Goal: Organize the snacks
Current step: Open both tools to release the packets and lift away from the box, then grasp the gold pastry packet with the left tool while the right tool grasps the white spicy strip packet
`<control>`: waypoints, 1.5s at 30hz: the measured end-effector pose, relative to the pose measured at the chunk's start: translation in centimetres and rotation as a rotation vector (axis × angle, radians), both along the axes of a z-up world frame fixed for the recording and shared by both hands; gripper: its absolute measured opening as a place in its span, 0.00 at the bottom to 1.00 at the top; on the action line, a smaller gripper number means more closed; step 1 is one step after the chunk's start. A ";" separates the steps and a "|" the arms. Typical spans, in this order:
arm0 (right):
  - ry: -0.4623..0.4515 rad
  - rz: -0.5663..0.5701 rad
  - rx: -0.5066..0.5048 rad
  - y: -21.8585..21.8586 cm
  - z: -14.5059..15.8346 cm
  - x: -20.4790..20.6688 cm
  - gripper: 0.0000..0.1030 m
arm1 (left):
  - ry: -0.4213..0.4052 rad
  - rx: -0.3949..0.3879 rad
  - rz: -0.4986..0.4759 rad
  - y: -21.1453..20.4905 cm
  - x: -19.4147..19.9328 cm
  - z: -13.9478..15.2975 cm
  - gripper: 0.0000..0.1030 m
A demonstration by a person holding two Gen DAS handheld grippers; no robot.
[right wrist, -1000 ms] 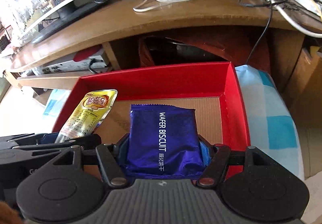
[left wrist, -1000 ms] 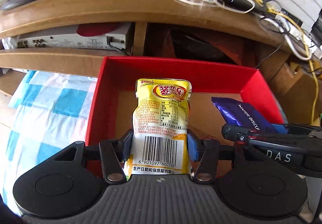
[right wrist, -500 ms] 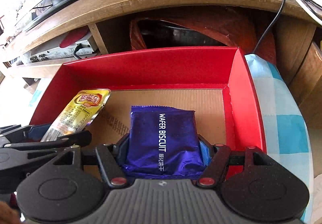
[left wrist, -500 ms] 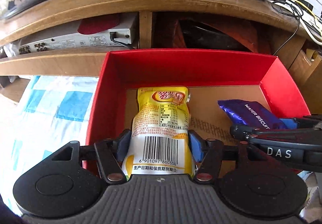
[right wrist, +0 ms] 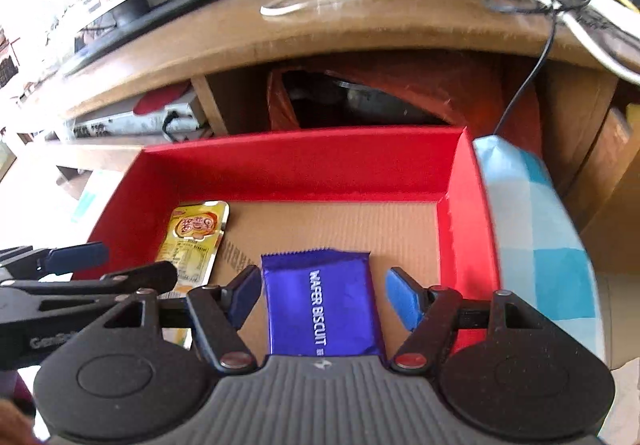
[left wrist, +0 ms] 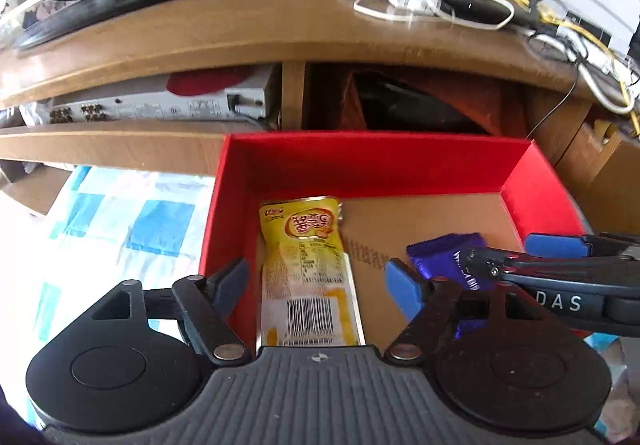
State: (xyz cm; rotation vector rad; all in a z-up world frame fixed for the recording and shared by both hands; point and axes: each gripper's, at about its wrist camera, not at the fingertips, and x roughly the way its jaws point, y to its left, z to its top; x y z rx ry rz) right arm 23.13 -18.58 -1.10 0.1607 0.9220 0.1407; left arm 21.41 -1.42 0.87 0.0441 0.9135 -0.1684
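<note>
Both packets lie released in the red box [right wrist: 304, 161].
My left gripper [left wrist: 316, 285] and right gripper [right wrist: 324, 291] are opening, each straddling its packet: yellow pouch [left wrist: 306, 269], purple wafer [right wrist: 320, 305], long axes near-to-far.

Glossy yellow foil pouch [left wrist: 306, 273] and shiny purple foil wafer packet [right wrist: 322, 309] lie on the matt, ribbed cardboard floor of the red box [left wrist: 360, 161]. Behind it, the wooden bench [left wrist: 240, 33] looks smooth, faintly sheened.

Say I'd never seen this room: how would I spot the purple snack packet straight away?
Find the red box with a cardboard floor, below the wooden desk. Two packets lie inside; the purple packet sits nearer the box's right wall, between the opening fingers of the right gripper. Its neighbour is a yellow pouch; only the purple one reads WAFER BISCUIT.
</note>
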 end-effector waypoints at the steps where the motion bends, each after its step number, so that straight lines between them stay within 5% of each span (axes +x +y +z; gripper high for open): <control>1: -0.012 -0.005 -0.003 -0.1 0.3 -0.3 0.97 | -0.007 -0.003 -0.002 0.0 -0.2 0.3 0.78; 6: -0.110 -0.038 -0.005 -0.1 3.1 -2.4 0.97 | -0.054 -0.032 0.000 0.6 -2.0 2.4 0.78; 12: -0.419 -0.101 0.038 -0.4 9.7 -8.8 1.00 | -0.172 -0.086 0.037 2.9 -6.1 6.5 0.84; 15: -0.574 -0.183 0.141 -1.0 12.3 -13.6 1.00 | -0.245 -0.136 0.085 4.9 -9.5 8.2 0.98; 17: -0.595 -0.317 0.283 -1.8 12.3 -15.4 1.00 | -0.306 -0.155 0.100 5.9 -11.5 8.8 1.00; 20: -0.390 -0.422 0.542 -4.2 10.7 -14.3 1.00 | -0.296 -0.128 0.112 6.4 -12.3 8.6 1.00; 26: -0.301 -0.214 0.283 -1.5 8.3 -16.2 1.00 | -0.113 -0.067 0.092 6.4 -12.7 4.8 1.00; 34: 0.022 -0.032 0.044 3.0 2.0 -18.1 0.99 | 0.180 -0.043 0.078 5.9 -11.9 -1.1 0.96; 39: 0.062 -0.022 0.044 2.9 1.2 -17.5 0.98 | 0.205 -0.006 0.067 5.4 -11.6 -2.0 0.96; 45: 0.129 -0.007 0.066 3.1 0.0 -17.0 0.91 | 0.231 -0.051 0.088 5.4 -12.2 -1.6 0.89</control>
